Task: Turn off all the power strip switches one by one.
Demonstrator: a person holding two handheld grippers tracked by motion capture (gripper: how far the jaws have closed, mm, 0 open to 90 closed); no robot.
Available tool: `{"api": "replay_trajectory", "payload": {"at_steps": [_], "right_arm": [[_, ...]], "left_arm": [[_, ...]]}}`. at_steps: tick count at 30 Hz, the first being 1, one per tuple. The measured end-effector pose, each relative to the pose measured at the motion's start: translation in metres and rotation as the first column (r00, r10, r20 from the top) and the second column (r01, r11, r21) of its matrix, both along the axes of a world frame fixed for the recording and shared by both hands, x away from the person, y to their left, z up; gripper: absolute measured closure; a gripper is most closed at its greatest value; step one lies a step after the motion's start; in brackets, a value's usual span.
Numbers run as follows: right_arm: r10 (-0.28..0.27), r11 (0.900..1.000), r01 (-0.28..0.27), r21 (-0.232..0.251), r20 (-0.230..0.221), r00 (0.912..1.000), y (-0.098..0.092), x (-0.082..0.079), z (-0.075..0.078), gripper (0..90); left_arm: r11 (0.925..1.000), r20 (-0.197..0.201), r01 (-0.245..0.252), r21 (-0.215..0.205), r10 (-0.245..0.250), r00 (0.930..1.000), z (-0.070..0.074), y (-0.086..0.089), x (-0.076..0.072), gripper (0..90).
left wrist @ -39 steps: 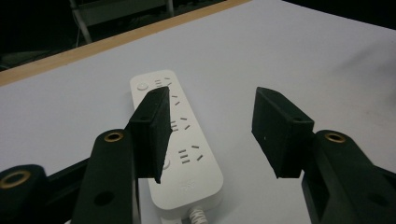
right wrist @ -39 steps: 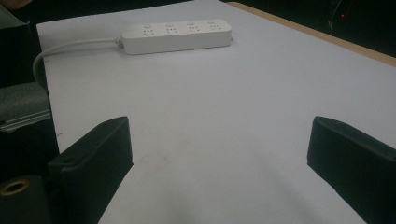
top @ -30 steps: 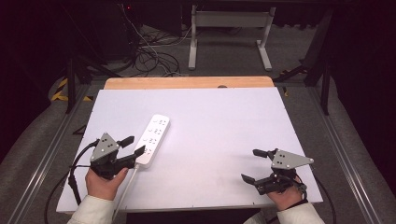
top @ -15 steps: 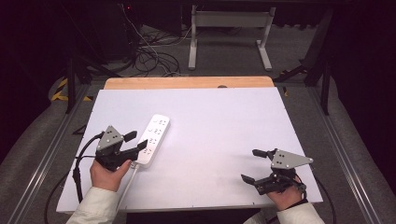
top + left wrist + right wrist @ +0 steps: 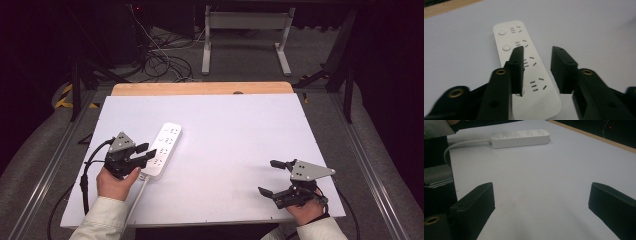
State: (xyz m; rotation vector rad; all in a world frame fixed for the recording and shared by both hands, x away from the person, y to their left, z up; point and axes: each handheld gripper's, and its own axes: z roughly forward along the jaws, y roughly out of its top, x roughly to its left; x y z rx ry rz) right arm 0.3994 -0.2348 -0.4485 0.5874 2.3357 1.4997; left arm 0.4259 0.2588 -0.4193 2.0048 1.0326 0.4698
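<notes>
Two tongs released. Left tongs (image 5: 147, 151) moved forward over near end of power strip (image 5: 165, 144), now straddling it on left half of table (image 5: 240, 130); grasp looks imminent. Right tongs (image 5: 272, 177) unmoved at near right, idle.

Cables (image 5: 165, 60) tangled on floor beyond white table (image 5: 240, 130).

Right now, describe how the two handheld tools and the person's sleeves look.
Both the left black two-jaw tool and the right black two-jaw tool carry a grey three-cornered plate with small holes. Brass-coloured rivets show near the jaw bases. A black cable trails from the left one. Both sleeves are pale cream.
</notes>
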Motion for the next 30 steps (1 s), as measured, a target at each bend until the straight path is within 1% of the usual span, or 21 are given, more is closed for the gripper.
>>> {"api": "replay_trajectory", "payload": {"at_steps": [1,2,3,4,6,8,9,13,15,16,17,18,19,21,22,24,25,26,27,28,30], "right_arm": [[0.001,1.0,-0.001,-0.001,0.001,1.0,0.0,0.0,0.0,7.1],[0.002,1.0,-0.002,0.0,0.001,1.0,0.0,0.0,0.0,7.1],[0.002,1.0,-0.002,0.0,0.001,1.0,0.0,0.0,0.0,7.1],[0.002,1.0,-0.002,0.0,0.001,1.0,0.001,0.0,0.0,7.1],[0.001,1.0,-0.001,-0.001,-0.001,1.0,0.001,0.0,0.0,7.1],[0.002,1.0,-0.002,0.002,-0.003,1.0,0.001,0.001,-0.001,7.1],[0.003,1.0,-0.003,0.001,-0.004,1.0,0.001,0.001,-0.001,7.5],[0.009,1.0,-0.009,0.001,-0.004,1.0,0.001,0.001,-0.001,7.9],[0.01,1.0,-0.01,0.001,-0.005,0.9999,0.001,0.001,-0.001,7.9],[0.011,1.0,-0.011,0.0,-0.005,0.9999,0.001,0.001,-0.001,7.9],[0.011,1.0,-0.011,0.001,-0.005,0.9999,0.001,0.001,-0.001,7.9],[0.011,1.0,-0.011,0.001,-0.005,0.9999,0.001,0.001,-0.001,7.9],[0.011,1.0,-0.011,0.002,-0.006,0.9999,0.001,0.001,-0.001,8.0],[0.014,1.0,-0.014,0.002,-0.006,0.9999,0.001,0.001,-0.001,8.1],[0.014,1.0,-0.014,0.002,-0.006,0.9999,0.001,0.001,-0.001,8.1],[0.015,1.0,-0.015,0.002,-0.006,0.9999,0.001,0.001,-0.001,8.1],[0.015,1.0,-0.015,0.002,-0.006,0.9999,0.001,0.001,-0.001,8.1],[0.015,1.0,-0.015,0.002,-0.006,0.9999,0.001,0.001,-0.001,8.1],[0.016,1.0,-0.016,0.003,-0.007,0.9998,0.001,0.001,-0.001,8.1],[0.018,1.0,-0.018,0.003,-0.008,0.9998,0.001,0.001,-0.001,8.1],[0.019,1.0,-0.019,0.003,-0.009,0.9998,0.001,0.001,-0.001,8.1]], "left_arm": [[1.0,-0.01,0.001,0.008,-0.001,0.9999,0.0,0.001,0.001,78.6],[0.9999,-0.024,0.01,0.007,-0.01,0.9997,0.0,0.001,0.001,90.0],[0.9998,-0.036,0.017,0.01,-0.017,0.9992,0.0,0.003,0.003,90.0],[0.9996,-0.054,0.027,0.002,-0.027,0.9982,0.0,0.003,0.005,90.0],[0.9995,-0.087,0.03,0.006,-0.029,0.9958,-0.001,0.004,0.008,90.0],[0.9988,-0.125,0.047,-0.015,-0.049,0.9909,-0.003,0.005,0.012,90.0],[0.9985,-0.134,0.054,-0.01,-0.055,0.9894,-0.005,0.005,0.014,90.0],[0.9972,-0.156,0.053,0.052,-0.044,0.9868,-0.008,0.004,0.02,90.0],[0.9959,-0.177,0.055,0.072,-0.041,0.9833,-0.011,0.004,0.023,90.0],[0.9947,-0.178,0.052,0.089,-0.035,0.9835,-0.012,0.003,0.025,90.0],[0.9949,-0.189,0.051,0.087,-0.033,0.9814,-0.013,0.003,0.026,90.0],[0.9944,-0.191,0.045,0.095,-0.027,0.9813,-0.014,0.003,0.027,90.0],[0.9952,-0.201,0.043,0.088,-0.025,0.9793,-0.015,0.003,0.027,90.0],[0.9927,-0.189,0.027,0.118,-0.004,0.982,-0.016,0.003,0.029,90.0],[0.993,-0.194,0.027,0.115,-0.004,0.981,-0.017,0.003,0.029,90.0],[0.9912,-0.198,0.018,0.131,0.008,0.9801,-0.018,0.003,0.031,90.0],[0.9903,-0.208,0.028,0.136,0.001,0.9781,-0.019,0.003,0.032,90.0],[0.9916,-0.22,0.034,0.125,-0.006,0.9754,-0.02,0.002,0.033,90.0],[0.9898,-0.218,0.03,0.139,0.001,0.976,-0.021,0.002,0.033,90.0],[0.9879,-0.21,0.011,0.155,0.022,0.9774,-0.021,0.001,0.033,90.0],[0.9846,-0.221,0.006,0.175,0.033,0.9747,-0.022,0.001,0.035,90.0]]}}
